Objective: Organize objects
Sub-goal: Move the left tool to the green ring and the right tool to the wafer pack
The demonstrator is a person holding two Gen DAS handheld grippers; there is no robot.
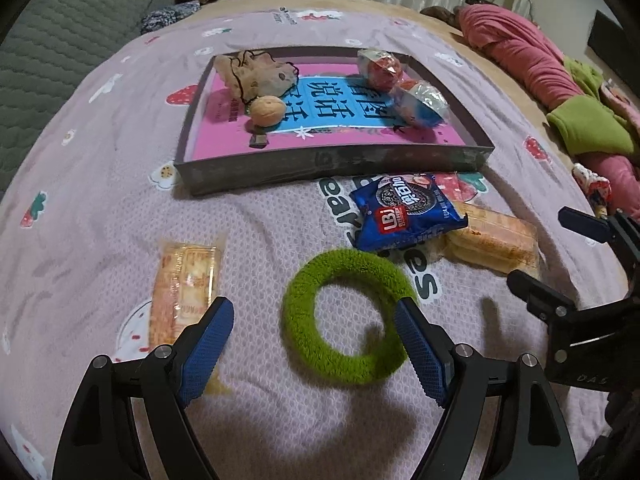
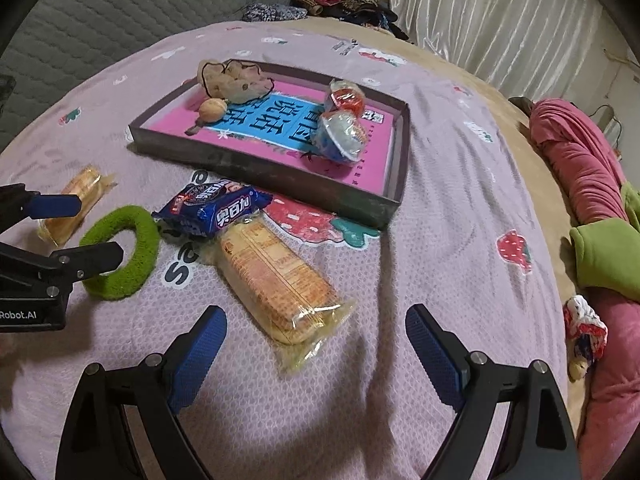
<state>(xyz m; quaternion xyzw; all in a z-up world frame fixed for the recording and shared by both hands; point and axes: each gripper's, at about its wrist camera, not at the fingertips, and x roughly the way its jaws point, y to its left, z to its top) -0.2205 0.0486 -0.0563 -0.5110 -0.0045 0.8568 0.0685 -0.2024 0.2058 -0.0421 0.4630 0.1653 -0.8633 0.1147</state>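
Note:
A fuzzy green ring point(image 1: 347, 316) lies on the pink bedspread, right in front of my open left gripper point(image 1: 314, 330); its right finger overlaps the ring's right side. The ring also shows in the right wrist view point(image 2: 127, 252). My right gripper point(image 2: 316, 334) is open and empty, just short of a long orange cracker pack point(image 2: 276, 276). A blue cookie packet point(image 1: 404, 210) rests partly on that pack. Another cracker pack point(image 1: 182, 288) lies to the left. A shallow dark tray point(image 1: 332, 162) holds a plush toy point(image 1: 252, 72), a small bun point(image 1: 267, 110) and two wrapped cups point(image 1: 418, 100).
Pink and green clothes point(image 1: 560, 92) are piled along the bed's right edge. A small wrapped item point(image 2: 584, 328) lies near them. A grey quilted headboard point(image 1: 60, 40) stands at the left, curtains and a clothes heap at the back.

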